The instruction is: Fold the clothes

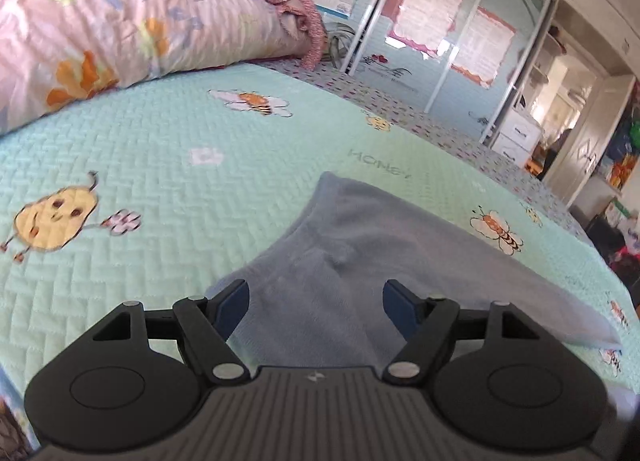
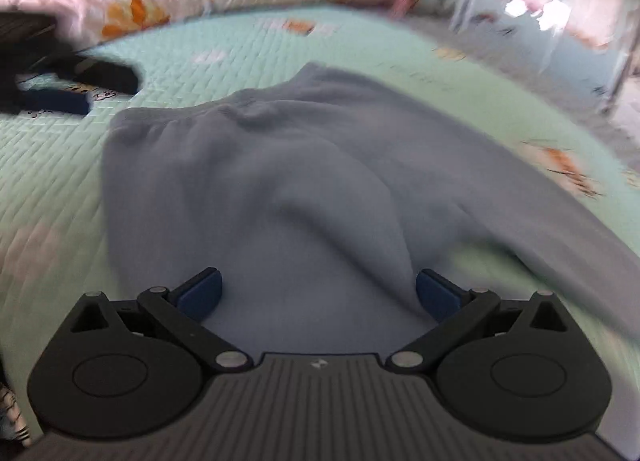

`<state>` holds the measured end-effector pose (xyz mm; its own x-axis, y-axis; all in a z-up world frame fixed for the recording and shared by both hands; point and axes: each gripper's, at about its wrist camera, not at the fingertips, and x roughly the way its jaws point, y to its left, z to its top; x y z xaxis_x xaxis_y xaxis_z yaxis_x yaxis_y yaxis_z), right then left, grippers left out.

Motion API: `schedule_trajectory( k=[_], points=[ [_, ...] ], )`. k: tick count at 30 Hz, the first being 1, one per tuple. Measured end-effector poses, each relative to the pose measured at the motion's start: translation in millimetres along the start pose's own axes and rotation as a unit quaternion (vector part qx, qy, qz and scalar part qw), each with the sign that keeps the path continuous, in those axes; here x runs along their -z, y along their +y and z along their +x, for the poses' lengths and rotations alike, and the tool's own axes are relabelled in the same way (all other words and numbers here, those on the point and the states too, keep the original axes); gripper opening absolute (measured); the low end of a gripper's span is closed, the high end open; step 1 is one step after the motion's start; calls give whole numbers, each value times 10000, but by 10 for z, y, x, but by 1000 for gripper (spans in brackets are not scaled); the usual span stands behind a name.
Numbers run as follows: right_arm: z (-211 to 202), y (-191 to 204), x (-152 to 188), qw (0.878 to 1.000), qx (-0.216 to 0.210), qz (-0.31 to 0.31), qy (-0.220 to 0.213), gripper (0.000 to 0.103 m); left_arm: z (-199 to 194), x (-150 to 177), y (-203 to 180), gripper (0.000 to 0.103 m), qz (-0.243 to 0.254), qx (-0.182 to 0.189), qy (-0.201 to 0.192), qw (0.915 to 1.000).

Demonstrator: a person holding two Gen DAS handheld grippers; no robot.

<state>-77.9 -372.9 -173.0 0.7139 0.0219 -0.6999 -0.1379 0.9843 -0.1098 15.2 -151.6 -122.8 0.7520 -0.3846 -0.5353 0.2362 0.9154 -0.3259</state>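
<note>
A blue-grey fleece garment (image 1: 380, 253) lies spread on the mint quilted bedspread (image 1: 140, 165). My left gripper (image 1: 316, 307) hovers over its near edge, open, its blue pads (image 1: 234, 309) wide apart with nothing pinched. The right wrist view is motion-blurred. There the garment (image 2: 280, 181) fills the middle, rumpled with a gathered band at its far left. My right gripper (image 2: 319, 295) stands open just above the cloth, and its pads (image 2: 200, 295) are not pressing on it. The left gripper (image 2: 112, 95) shows at the upper left of that view, beside the garment.
A flower-print duvet (image 1: 100, 33) is heaped at the back of the bed, with a pink knitted cloth (image 1: 296, 9) on its end. Mirrored wardrobe doors with posters (image 1: 440, 41) stand beyond the bed's far edge. A doorway (image 1: 560, 121) is at the right.
</note>
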Motion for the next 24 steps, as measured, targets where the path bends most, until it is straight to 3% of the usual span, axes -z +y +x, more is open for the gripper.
schedule_trajectory(
  k=[2, 4, 7, 8, 11, 17, 21, 24],
  points=[
    [-191, -137, 154, 9980, -176, 612, -7, 103, 104, -121, -165, 77, 214, 148, -31, 9997],
    [-322, -237, 164, 9975, -136, 694, -47, 103, 275, -237, -368, 78, 561, 238, -41, 9981],
    [-383, -418, 80, 9956, 311, 815, -355, 103, 708, -277, -593, 78, 890, 352, 388, 9947],
    [-337, -482, 94, 9950, 348, 899, -251, 103, 859, -249, -610, 78, 920, 352, 644, 9931],
    [-261, -648, 231, 9926, 394, 1151, 23, 103, 1122, -40, -547, 77, 1203, -178, 1143, 9860],
    [-637, -721, 729, 9912, 355, 1267, -112, 103, 765, 26, -285, 76, 894, -195, 988, 9909],
    [-886, -940, 719, 9818, 673, 1655, -644, 103, 655, -33, -700, 76, 1266, 267, 863, 9878],
    [-843, -1235, 618, 9734, 1168, 1865, -646, 103, 821, -84, -1112, 77, 1726, 415, 891, 9801]
  ],
)
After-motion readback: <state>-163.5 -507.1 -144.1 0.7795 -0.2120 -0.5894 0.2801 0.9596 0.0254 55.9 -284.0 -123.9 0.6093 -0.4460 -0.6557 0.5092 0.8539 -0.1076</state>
